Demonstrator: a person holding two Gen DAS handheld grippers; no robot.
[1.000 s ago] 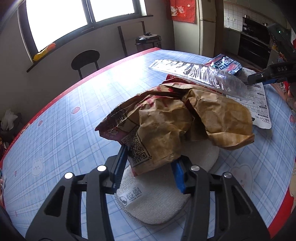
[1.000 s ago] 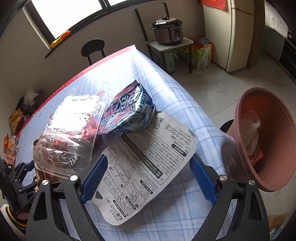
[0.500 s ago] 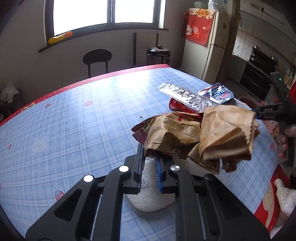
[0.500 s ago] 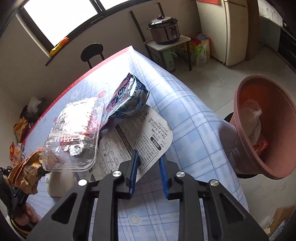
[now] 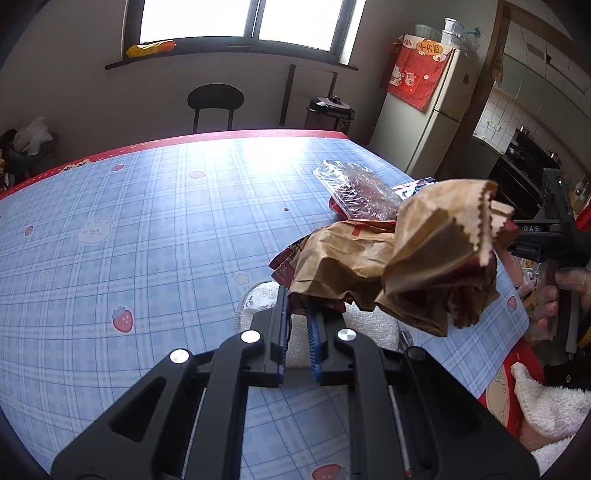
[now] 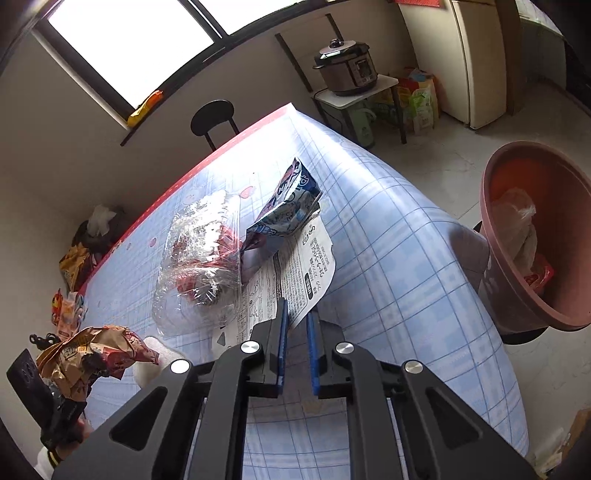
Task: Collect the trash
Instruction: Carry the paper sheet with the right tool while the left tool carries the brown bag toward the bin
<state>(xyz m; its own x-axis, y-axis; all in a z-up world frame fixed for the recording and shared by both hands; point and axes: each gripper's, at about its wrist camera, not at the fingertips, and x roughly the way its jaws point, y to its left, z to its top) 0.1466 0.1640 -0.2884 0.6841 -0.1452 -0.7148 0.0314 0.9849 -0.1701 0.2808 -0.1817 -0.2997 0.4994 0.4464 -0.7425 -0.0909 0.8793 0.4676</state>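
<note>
A crumpled brown paper bag [image 5: 402,266] is pinched between the left gripper [image 5: 298,314] fingers, raised above the blue checked desk [image 5: 147,229]. A white printed paper sheet [image 6: 295,280] is clamped at its edge by the right gripper [image 6: 297,325] fingers, which have just been closing, beside a clear plastic tray [image 6: 199,258].

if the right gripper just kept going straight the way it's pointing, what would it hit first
Probably the clear plastic tray lying on the printed sheet that the right gripper is already shut on; depth is hard to judge.

Blue plaid tablecloth [image 5: 155,236] with strawberry and bear prints, red-bordered. Black round-backed chair [image 5: 215,100] beyond the far edge. Pressure cooker [image 6: 346,68] on a small white stand [image 6: 354,99]. Cream fridge [image 5: 430,122] draped with red cloth [image 5: 415,72]. Bright window [image 5: 236,18].
</note>
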